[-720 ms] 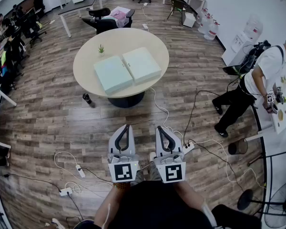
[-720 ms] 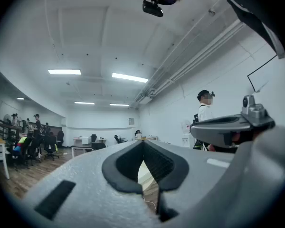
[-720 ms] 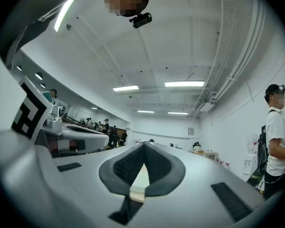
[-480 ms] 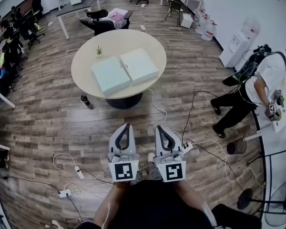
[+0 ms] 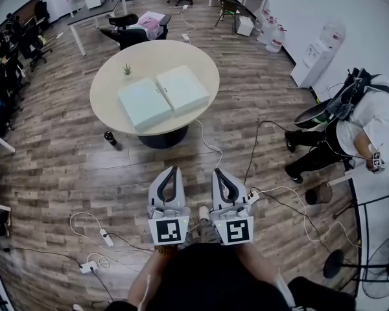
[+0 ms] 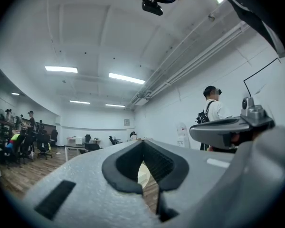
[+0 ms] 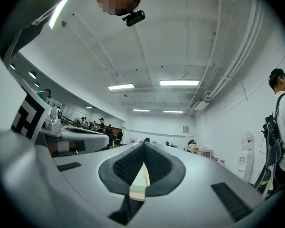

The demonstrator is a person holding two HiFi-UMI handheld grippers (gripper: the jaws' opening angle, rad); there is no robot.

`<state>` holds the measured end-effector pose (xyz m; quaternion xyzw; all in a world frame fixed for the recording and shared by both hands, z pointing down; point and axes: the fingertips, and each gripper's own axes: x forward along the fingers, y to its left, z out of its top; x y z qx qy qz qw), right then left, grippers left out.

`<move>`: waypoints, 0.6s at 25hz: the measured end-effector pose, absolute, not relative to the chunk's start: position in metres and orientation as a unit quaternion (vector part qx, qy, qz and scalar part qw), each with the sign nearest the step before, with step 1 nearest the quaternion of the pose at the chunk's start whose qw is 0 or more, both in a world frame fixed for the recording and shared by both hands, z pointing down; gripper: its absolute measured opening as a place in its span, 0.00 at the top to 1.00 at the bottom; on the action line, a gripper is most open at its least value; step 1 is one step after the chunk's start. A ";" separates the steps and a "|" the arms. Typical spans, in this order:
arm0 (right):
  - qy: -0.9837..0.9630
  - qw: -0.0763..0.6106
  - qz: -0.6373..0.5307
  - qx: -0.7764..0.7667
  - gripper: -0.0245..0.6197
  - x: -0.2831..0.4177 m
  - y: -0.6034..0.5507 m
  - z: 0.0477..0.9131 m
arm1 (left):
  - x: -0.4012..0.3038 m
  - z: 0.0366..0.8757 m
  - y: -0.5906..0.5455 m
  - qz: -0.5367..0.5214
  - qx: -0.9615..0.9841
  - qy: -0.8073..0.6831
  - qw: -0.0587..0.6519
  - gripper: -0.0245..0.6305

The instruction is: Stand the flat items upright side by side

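Two flat pale boxes lie side by side on a round beige table across the room: a pale green one and a whiter one. Both lie flat. My left gripper and right gripper are held close to my body, far short of the table, pointing toward it. Both are shut with nothing between the jaws. In the left gripper view the left gripper has its dark pads meeting at the tip. In the right gripper view the right gripper is just as closed.
A small potted plant stands on the table beside the boxes. A dark bottle stands on the wooden floor by the table base. Cables and power strips trail across the floor. A person bends over at the right, near a bin.
The head view has shifted, so the table sits a little further left in the picture. The person at the right has moved toward the right edge. Both grippers stay shut and together.
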<state>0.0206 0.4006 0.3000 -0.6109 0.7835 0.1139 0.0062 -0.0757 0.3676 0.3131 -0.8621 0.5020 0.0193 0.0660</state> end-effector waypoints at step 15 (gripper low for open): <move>0.776 -0.001 0.102 -0.622 0.96 0.007 0.389 0.315 | -0.088 0.326 0.353 0.021 -0.871 0.488 0.055 0.95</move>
